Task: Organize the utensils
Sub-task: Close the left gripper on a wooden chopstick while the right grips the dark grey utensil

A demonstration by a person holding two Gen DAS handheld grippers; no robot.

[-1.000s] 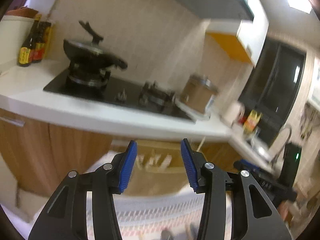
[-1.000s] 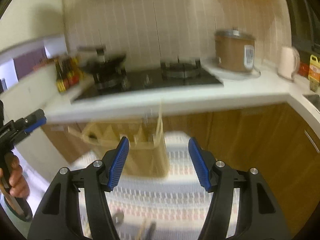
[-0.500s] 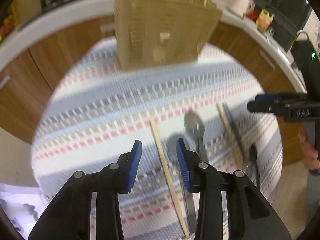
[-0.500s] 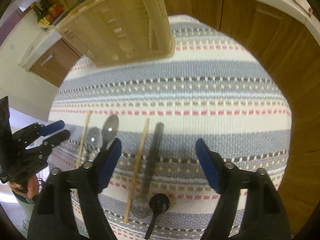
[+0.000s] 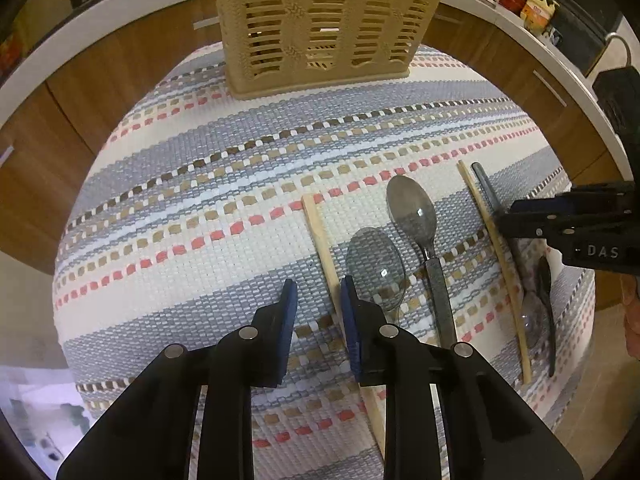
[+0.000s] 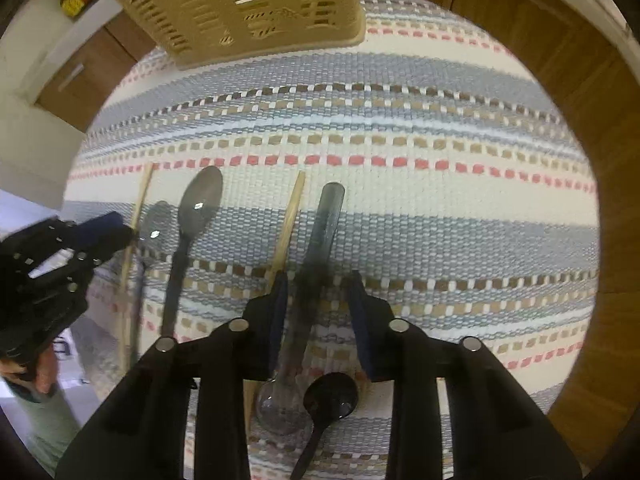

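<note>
Your left gripper (image 5: 316, 300) points down at the striped woven mat (image 5: 200, 208), its jaws closing around a wooden chopstick (image 5: 320, 236) that runs between the blue pads; the pads are not yet pressing on it, so nothing is gripped. Just to the right of that chopstick lie a clear plastic spoon (image 5: 376, 268) and a metal spoon (image 5: 416, 216), bowls pointing away from you and overlapping a little at the edge.

Your right gripper (image 6: 318, 284) also points steeply down, jaws closing with the handle of a translucent grey spoon (image 6: 326, 216) between them. The handle looks blurred there, and the pads stand clear of it on both sides, so it is not clamped. A second wooden chopstick (image 6: 290, 220) lies just left of that handle, passing under the left pad. A small black spoon (image 6: 330, 398) sits beside the grey spoon's bowl, near the bottom of the view.

The beige slotted utensil basket (image 5: 328, 20) stands upright at the far edge of the mat, well apart from all the utensils and from both grippers
</note>
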